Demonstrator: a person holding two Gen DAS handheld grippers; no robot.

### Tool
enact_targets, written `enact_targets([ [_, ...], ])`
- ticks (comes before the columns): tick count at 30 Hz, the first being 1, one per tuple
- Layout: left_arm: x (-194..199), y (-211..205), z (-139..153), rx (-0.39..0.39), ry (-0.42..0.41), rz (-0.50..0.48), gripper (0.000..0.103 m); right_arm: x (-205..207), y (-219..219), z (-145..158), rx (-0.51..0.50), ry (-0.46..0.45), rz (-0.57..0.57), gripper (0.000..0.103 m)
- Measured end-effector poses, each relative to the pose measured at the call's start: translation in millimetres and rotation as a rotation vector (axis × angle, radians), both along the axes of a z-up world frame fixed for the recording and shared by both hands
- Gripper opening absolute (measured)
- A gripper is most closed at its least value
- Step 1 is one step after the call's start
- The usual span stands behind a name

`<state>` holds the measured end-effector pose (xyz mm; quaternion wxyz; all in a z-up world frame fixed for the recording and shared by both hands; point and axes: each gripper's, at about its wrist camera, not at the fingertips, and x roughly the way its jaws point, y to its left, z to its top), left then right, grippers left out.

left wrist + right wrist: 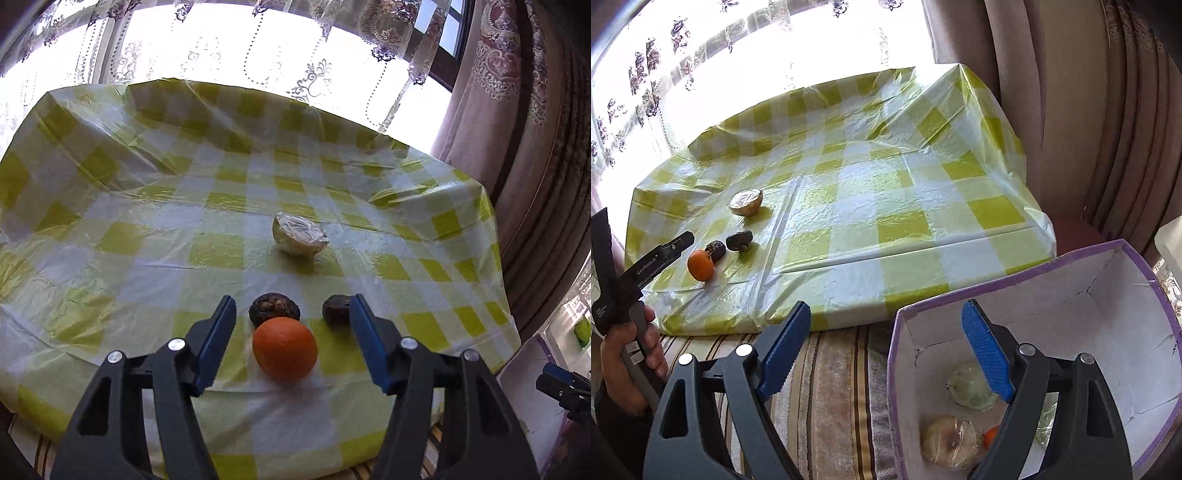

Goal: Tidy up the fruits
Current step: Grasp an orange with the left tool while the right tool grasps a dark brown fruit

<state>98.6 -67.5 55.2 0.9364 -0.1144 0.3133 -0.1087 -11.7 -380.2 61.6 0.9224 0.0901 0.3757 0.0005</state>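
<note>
Surface: checked tablecloth is being lit hard from behind.
Left gripper: jaws are being held apart around the orange, untouched.
Right gripper: standing open and empty, over the box.
Risk: orange is probably being nudged into the dark fruit just beyond, and rolling.

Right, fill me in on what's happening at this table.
A person is sorting fruit with a hand-held tool in each hand. The left tool is lined up on an orange on the checked tablecloth, jaws either side of it but not touching. Two dark fruits sit just behind it, and a plastic-wrapped half fruit lies further back. The right tool hangs open and empty above a purple-edged box that already holds a few wrapped fruits.
</note>
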Motion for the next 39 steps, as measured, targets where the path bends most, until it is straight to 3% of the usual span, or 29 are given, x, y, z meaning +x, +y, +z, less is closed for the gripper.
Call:
enact_targets([
  [5, 10, 10, -17, -0.074, 0.072, -0.035, 0.062, 27, 30, 0, 0.043, -0.015, 0.045, 0.082],
  [11, 16, 13, -31, -0.105, 0.129, -0.054, 0.05, 60, 67, -3, 0.068, -0.026, 0.086, 0.082],
  [20, 14, 11, -37, -0.123, 0.154, -0.097, 0.043, 102, 115, -16, 0.065, -0.036, 0.144, 0.082],
  [31, -1, 46, -27, -0.169, 0.062, 0.135, 0.043, 134, 164, -26, 0.029, -0.008, 0.206, 0.082],
  [39, -3, 49, -26, -0.165, 0.049, 0.158, 0.043, 154, 184, -36, -0.051, 0.041, 0.222, 0.062],
])
